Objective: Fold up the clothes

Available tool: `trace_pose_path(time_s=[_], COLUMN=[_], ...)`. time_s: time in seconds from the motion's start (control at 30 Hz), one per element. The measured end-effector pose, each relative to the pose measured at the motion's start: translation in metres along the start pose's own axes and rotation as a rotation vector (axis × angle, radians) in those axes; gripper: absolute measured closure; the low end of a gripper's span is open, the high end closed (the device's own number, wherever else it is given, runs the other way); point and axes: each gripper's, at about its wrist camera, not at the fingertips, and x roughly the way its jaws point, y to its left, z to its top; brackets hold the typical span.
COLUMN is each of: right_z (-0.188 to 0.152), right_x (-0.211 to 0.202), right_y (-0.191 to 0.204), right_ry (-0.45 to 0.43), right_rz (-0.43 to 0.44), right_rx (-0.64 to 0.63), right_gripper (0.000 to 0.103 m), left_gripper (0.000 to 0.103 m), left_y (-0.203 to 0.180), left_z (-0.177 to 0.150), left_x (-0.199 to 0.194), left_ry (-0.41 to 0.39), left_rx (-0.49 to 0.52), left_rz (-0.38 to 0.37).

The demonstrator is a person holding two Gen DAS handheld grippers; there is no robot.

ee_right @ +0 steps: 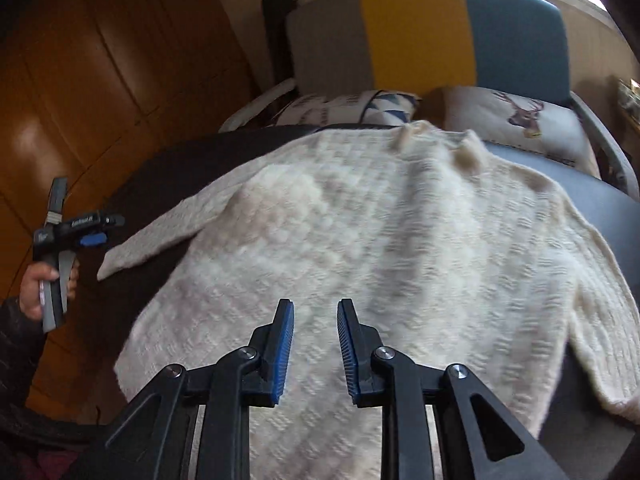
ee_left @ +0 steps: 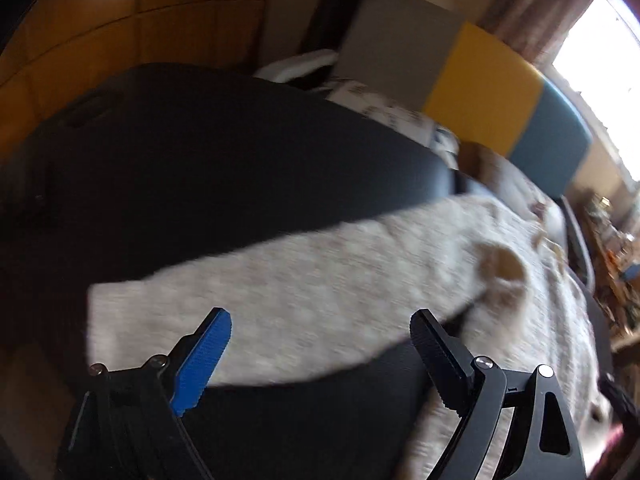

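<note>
**Cream sweater spread flat, both grippers released**

The cream sweater (ee_right: 360, 232) is laid flat on the dark surface (ee_left: 200, 168). The left gripper (ee_left: 320, 336) is held spread wide over one sleeve (ee_left: 256, 304). The right gripper (ee_right: 315, 320) is held slightly parted above the hem, grasping nothing.

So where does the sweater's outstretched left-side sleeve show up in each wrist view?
Left wrist: the sleeve crosses the lower middle as a pale band, just beyond the open left gripper, its cuff end at lower left.
Right wrist: the sleeve lies at middle left on the dark surface, cuff pointing toward the left gripper.
Shared landmark: the grey, yellow and blue headboard.
</note>
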Motion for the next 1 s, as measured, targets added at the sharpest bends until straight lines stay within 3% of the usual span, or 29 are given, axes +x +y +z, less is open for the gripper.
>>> trace_pose_path(time_s=[0.07,0.17,0.3,0.47,0.53,0.6,0.83,1.0], right_z=[-0.001,0.001,0.007,0.017,0.024,0.038,0.11,0.125], right_x=[0.02,0.048,0.066,0.078,0.082,0.089,0.125,0.169], right_y=[0.021,0.034,0.039,0.045,0.05,0.051,0.035,0.005], right_ry=[0.044,0.096,0.116,0.135,0.142,0.144,0.094,0.148], right_rz=[0.01,0.003,-0.004,-0.001,-0.015,-0.025,-0.087,-0.146], right_rx=[-0.054,-0.101,-0.1,-0.115,-0.144,-0.162,-0.134,-0.053], right_gripper=[0.081,0.081,0.081,0.081,0.081,0.081,0.081,0.081], left_gripper=[0.012,0.012,0.011,0.012,0.025,0.09,0.093,0.093], left_y=[0.043,0.094,0.125,0.113,0.106,0.1,0.105,0.11], left_z=[0.011,0.012,-0.001,-0.022,-0.027,-0.027,0.02,0.058], left_x=[-0.001,-0.004,0.007,0.035,0.035,0.033,0.02,0.015], left_ry=[-0.011,-0.004,0.062,0.097,0.046,0.006,-0.131,-0.219], left_rx=[-0.045,-0.065,-0.041,0.077,0.105,0.114,0.083,0.078], left_rz=[0.122,0.196,0.145,0.099,0.079,0.072,0.117,0.168])
